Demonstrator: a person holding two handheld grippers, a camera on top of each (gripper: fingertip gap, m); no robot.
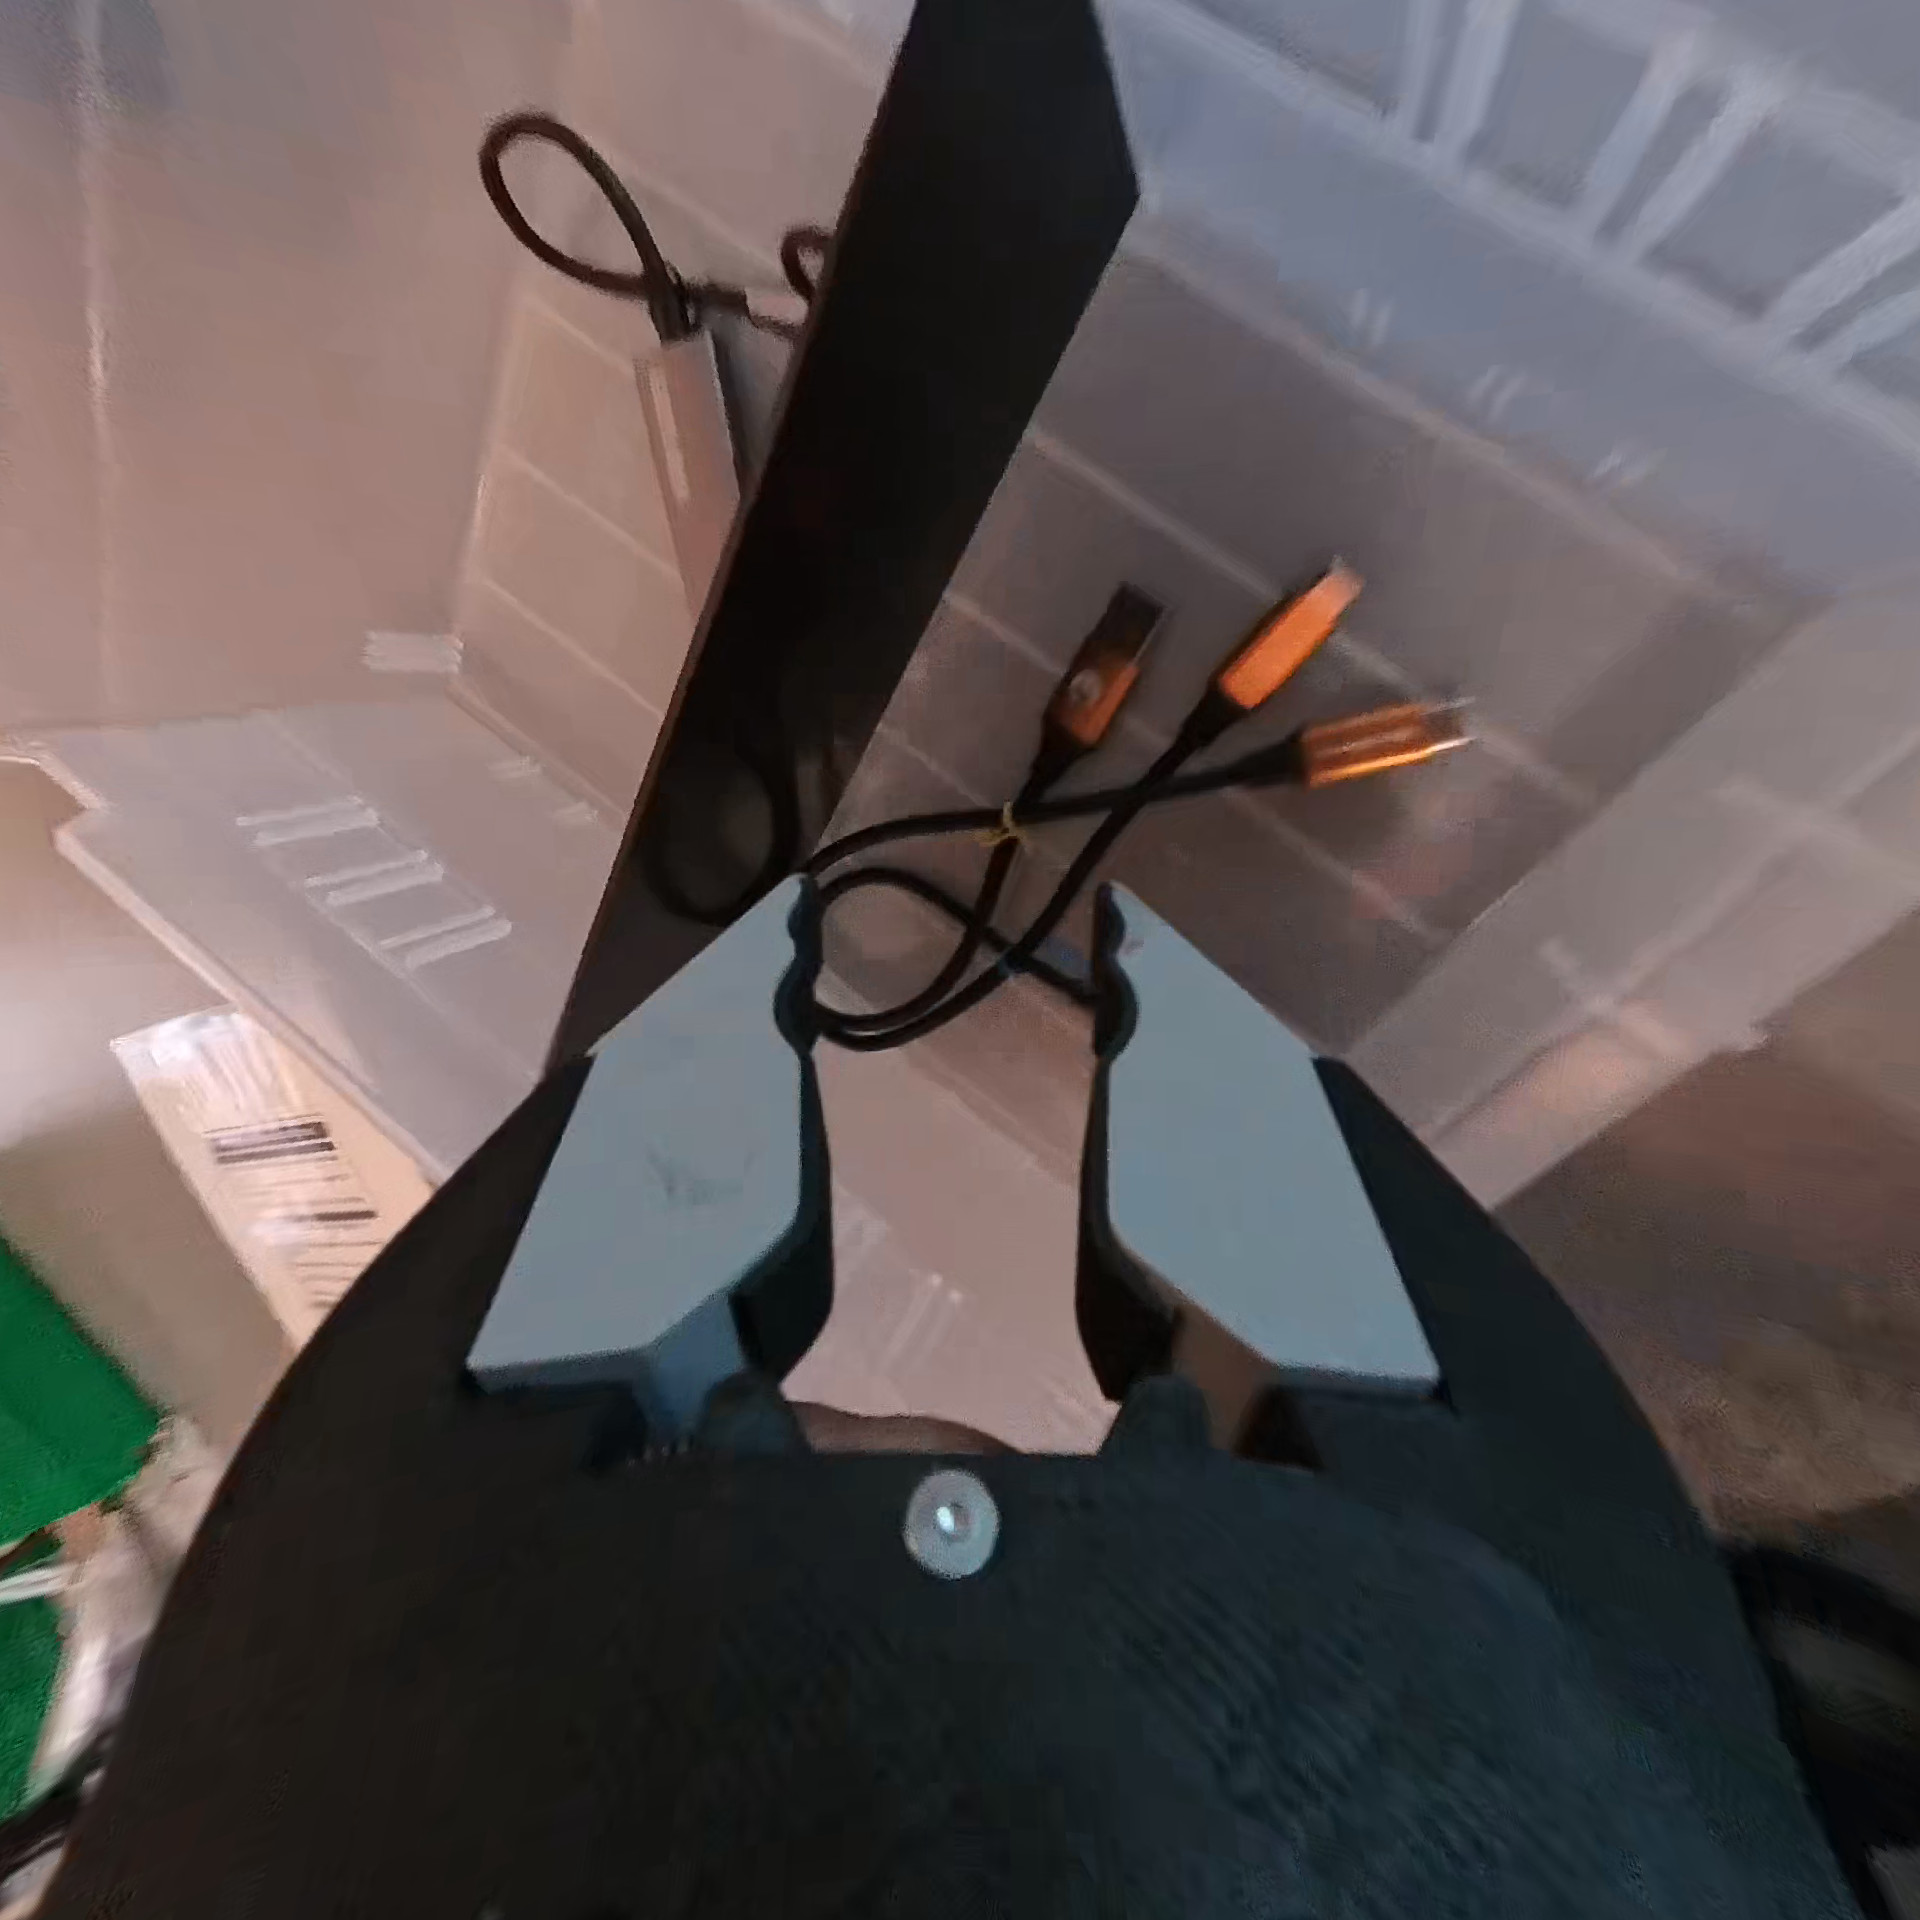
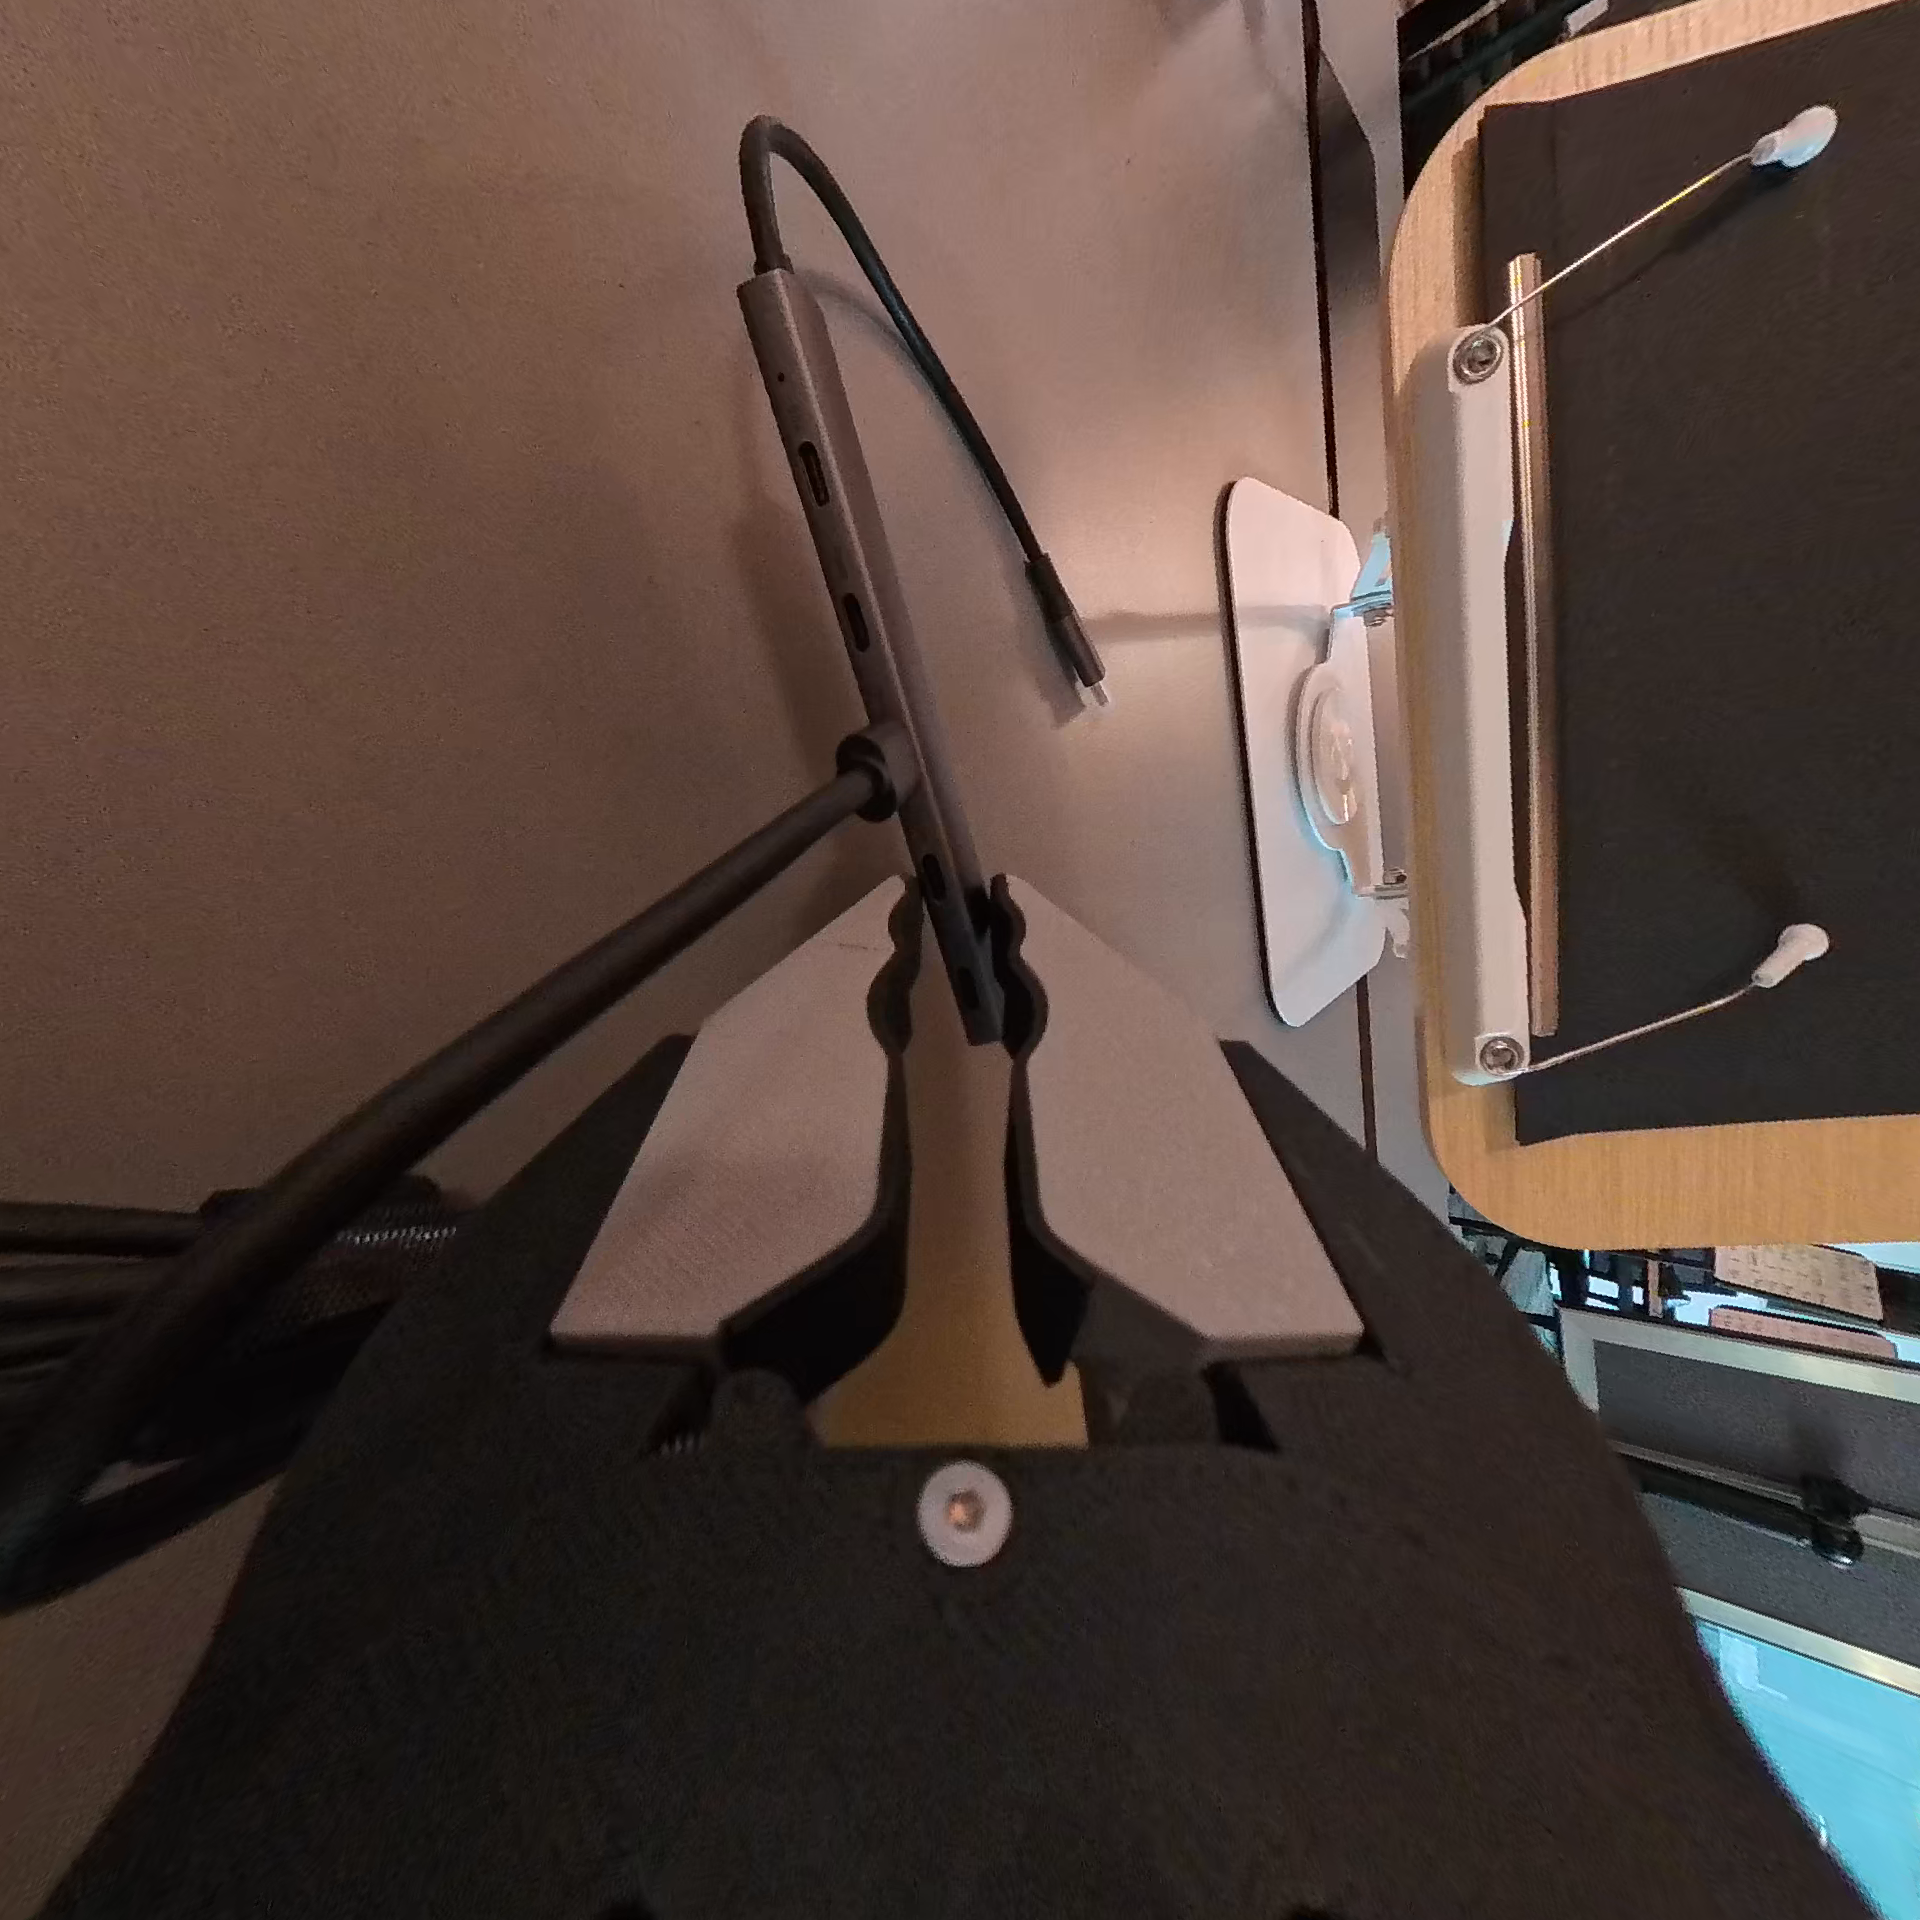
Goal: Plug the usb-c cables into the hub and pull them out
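right gripper (image 2: pixel 961 961) is clenched on the near end of the slim grey metal usb hub (image 2: pixel 831 540), which stands on edge w/ its port side toward the left of the right wrist view. a thick dark cable (image 2: pixel 582 966) is already seated in a port about midway along the hub. the hub's own short grey pigtail (image 2: pixel 914 343) loops over the top and hangs free, its plug just off the table surface (image 2: pixel 312 520).

left gripper (image 1: pixel 951 961) is released, jaws wide apart, nothing in them. it hovers over the thin black cable w/ three orange-and-black plug heads (image 1: pixel 1226 686), lying loose in a clear plastic bin (image 1: pixel 1455 416). a loop of that cable sits right between the fingertips. a black flat panel (image 1: pixel 935 416) cuts across the left wrist view; can't tell what it is. the hub shows small beyond it.

handling, as a judgement: hub is light, rigid, smooth metal, so prob slippery; a grip at one end leaves a long lever, so insertion push could twist it in the pads. the cable is light and floppy, no stiffness to push with. take it by a hard plug body, not the cord, close behind the metal tip. plug tips are small and likely bend if driven in skewed. view is blurred, so which head is usb-c i can't tell.
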